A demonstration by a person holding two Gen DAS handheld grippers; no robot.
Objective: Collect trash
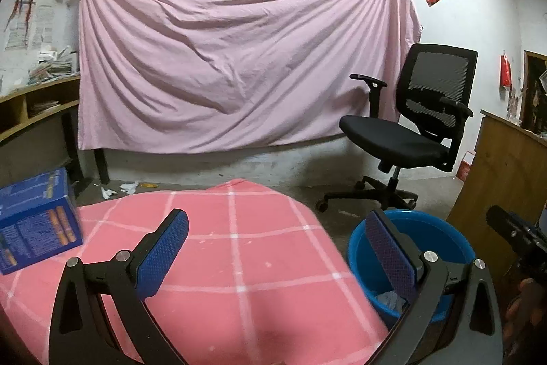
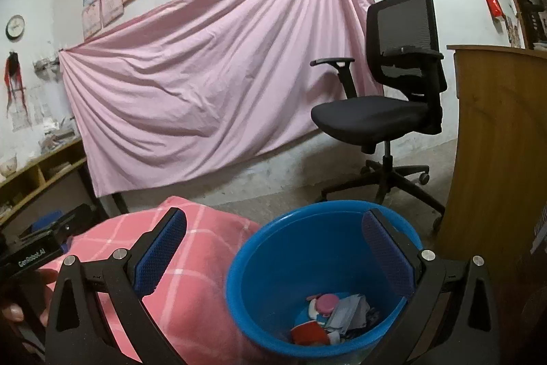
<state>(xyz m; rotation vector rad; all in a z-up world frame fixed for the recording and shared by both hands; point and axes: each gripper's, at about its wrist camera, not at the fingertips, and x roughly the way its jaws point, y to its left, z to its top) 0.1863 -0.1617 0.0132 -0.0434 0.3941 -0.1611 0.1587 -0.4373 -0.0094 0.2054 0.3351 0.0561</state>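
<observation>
While both sets of jaws stood apart and empty, the left gripper (image 1: 277, 248) hung over the pink checked table (image 1: 239, 262) — the right gripper (image 2: 273, 248) over the blue bin (image 2: 273, 262), trash (image 2: 331, 313) lying inside.

Left wrist view faces the pink checked cloth surface (image 1: 239, 262) close below; right wrist view looks down into the round blue plastic bin (image 2: 259, 248). Both share these and the pink wall sheet (image 1: 239, 57).
</observation>
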